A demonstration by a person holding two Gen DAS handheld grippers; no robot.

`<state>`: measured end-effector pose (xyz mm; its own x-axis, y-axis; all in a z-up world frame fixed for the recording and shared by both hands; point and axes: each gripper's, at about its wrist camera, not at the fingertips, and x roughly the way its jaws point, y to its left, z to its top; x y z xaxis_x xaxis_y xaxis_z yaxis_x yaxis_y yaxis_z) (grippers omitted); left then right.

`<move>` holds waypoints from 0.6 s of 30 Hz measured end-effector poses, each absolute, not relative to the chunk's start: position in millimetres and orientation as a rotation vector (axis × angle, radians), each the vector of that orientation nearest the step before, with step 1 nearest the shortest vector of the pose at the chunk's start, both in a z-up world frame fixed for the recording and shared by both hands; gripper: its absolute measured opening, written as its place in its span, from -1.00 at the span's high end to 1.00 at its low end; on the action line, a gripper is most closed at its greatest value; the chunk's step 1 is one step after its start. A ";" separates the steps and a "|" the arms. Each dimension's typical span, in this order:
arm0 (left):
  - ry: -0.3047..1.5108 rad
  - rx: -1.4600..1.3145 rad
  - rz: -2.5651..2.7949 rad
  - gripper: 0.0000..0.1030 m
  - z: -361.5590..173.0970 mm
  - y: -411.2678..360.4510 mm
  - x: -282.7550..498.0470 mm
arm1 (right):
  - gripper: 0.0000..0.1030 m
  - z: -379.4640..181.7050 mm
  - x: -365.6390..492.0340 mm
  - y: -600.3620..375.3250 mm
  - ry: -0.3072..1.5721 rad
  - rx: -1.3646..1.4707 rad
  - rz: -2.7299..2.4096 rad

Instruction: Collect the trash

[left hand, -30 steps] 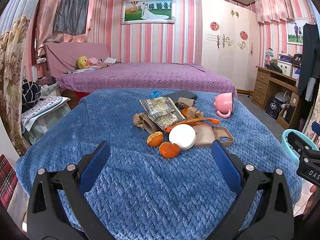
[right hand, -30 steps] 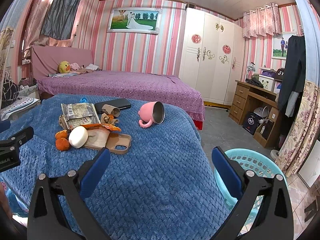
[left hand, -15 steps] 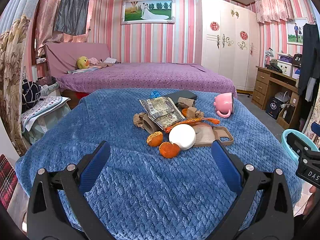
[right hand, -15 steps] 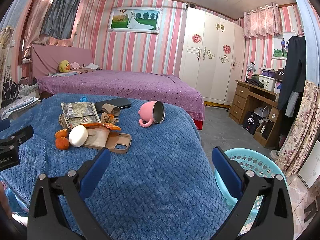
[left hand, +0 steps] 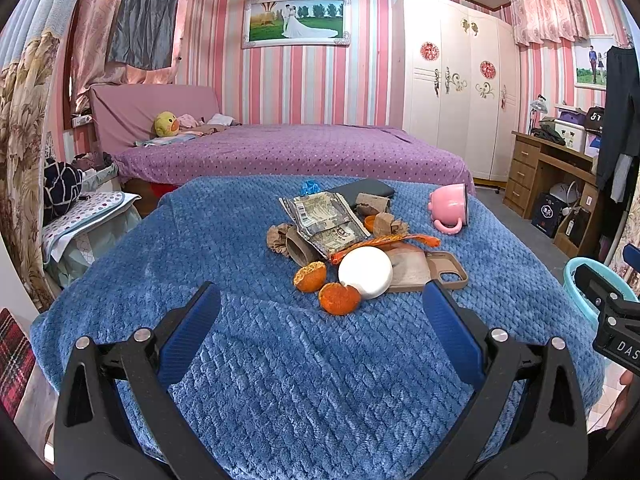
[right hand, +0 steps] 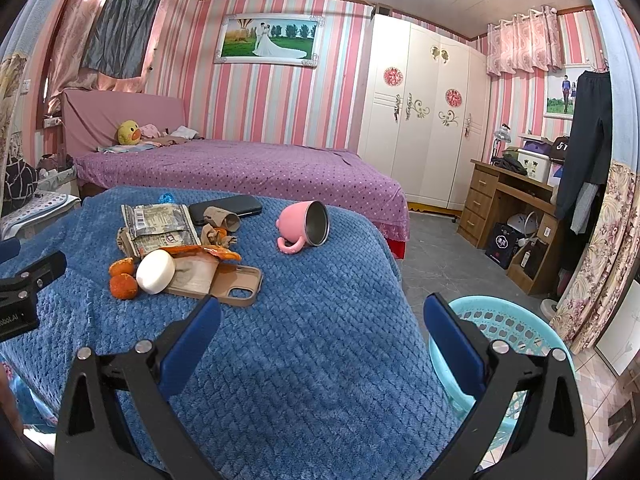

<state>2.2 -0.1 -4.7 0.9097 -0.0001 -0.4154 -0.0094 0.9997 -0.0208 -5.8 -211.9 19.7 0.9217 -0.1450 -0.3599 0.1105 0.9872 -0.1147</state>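
Blue quilted fleece covers the bench (left hand: 248, 380), its waffle weave soft and bare in the near half. Both tools hover over that bare stretch: the left tool (left hand: 320, 320) has its blue pads spread wide with nothing between them, and the right tool (right hand: 320, 322) is equally agape and empty.

Just beyond the left tool lies the trash pile — two ragged orange peels (left hand: 324, 288), dimpled and curled, touching a smooth white round puck (left hand: 365, 272). Behind these a tan phone case (left hand: 446, 274) lies flat with a piece of paper on it, beside a crinkled orange wrapper (left hand: 384, 242), a creased silver foil packet (left hand: 324, 220) and crumpled brown paper scraps (left hand: 286, 240). A cardboard tube (right hand: 222, 218) and a dark phone (right hand: 226, 208) lie farther back, with a small blue scrap (left hand: 310, 187) at the far edge.

Well apart to the right, a glossy pink mug (right hand: 304, 230) lies on its side, metal-lined mouth facing right. Open fleece surrounds it.

Off the bench's right edge, on the floor, stands a turquoise lattice basket (right hand: 500, 320) — its rim close beside the right tool. A purple dotted bed (left hand: 288, 156) sits beyond.
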 end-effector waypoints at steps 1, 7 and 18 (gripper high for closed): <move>0.430 -0.022 0.004 -0.90 -5.3 0.3 2.3 | -0.92 19.7 -5.9 -211.8 0.376 -0.093 -0.132; 0.433 -0.024 0.003 -0.90 -6.8 0.6 2.9 | -0.92 15.1 -4.7 -214.0 0.378 -0.093 -0.138; 0.434 -0.023 0.003 -0.90 -7.6 0.5 3.8 | -0.92 14.7 -2.7 -215.4 0.381 -0.084 -0.142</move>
<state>3.8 0.5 -7.6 0.9071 -0.0018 -0.4209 -0.0082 0.9997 -0.0219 -2.7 -215.4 14.7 0.9183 -0.1540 -0.3646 0.1224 0.9865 -0.1085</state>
